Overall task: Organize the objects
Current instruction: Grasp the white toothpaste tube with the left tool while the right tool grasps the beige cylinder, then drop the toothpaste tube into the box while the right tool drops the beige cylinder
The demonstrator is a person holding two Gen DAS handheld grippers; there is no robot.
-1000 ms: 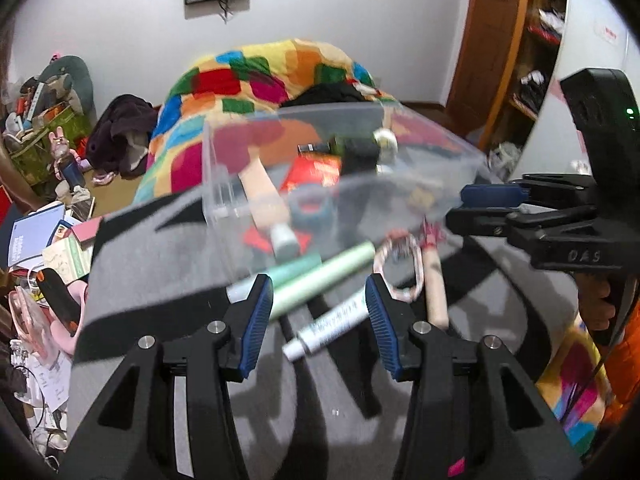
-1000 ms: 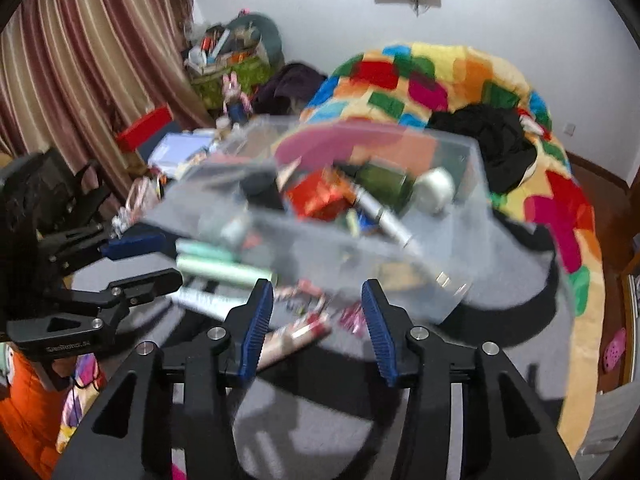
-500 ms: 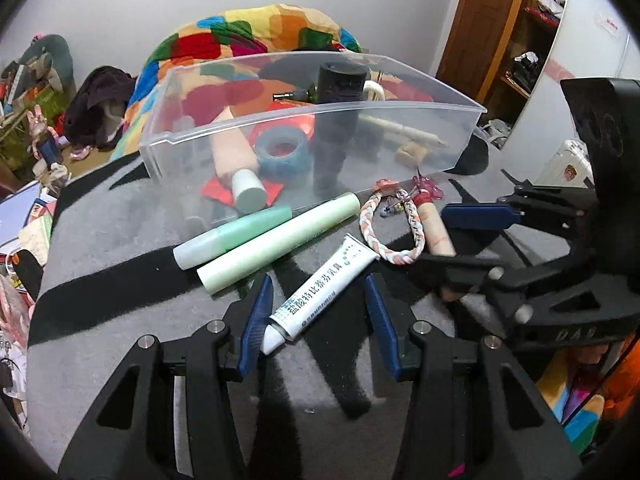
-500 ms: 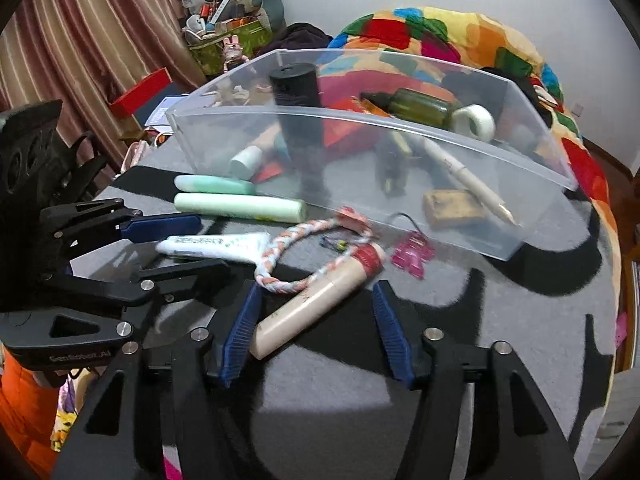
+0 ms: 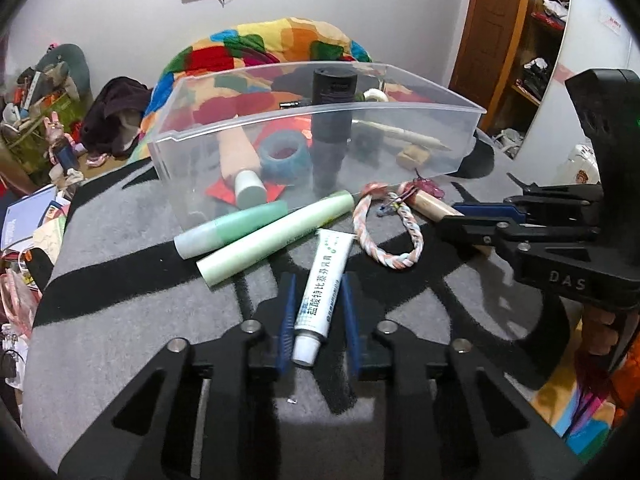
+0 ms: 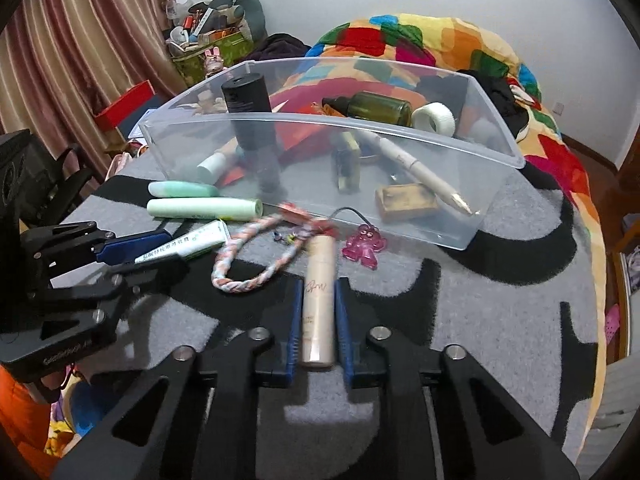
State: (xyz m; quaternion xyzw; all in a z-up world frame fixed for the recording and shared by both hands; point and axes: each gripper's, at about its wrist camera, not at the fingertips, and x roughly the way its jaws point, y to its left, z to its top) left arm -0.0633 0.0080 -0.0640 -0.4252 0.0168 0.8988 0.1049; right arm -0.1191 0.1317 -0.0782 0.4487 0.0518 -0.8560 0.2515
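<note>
My left gripper (image 5: 316, 312) is low over the grey-and-black blanket, its jaws closing with both blue pads against a white ointment tube (image 5: 324, 280) that lies flat. My right gripper (image 6: 318, 312) is closing likewise, its pads pressing a beige cosmetic tube (image 6: 318, 300) that rests on the blanket. Each gripper shows in the other's view: the left gripper (image 6: 168, 250) at the left edge, the right gripper (image 5: 452, 218) at the right. Just beyond both stands a clear plastic bin (image 5: 360, 110) holding a black bottle, tape rolls, a pen and other items.
Two pale green tubes (image 5: 276, 240) and a pink-white braided loop (image 5: 384, 248) lie before the bin, with a pink charm (image 6: 364, 246) beside them. A patchwork quilt (image 6: 420, 36) is heaped behind. Clutter and a striped curtain (image 6: 60, 60) stand at the left, shelves at the right.
Both grippers sank toward the blanket. Their jaws went from wide apart to closed in on the white tube and the beige tube.
</note>
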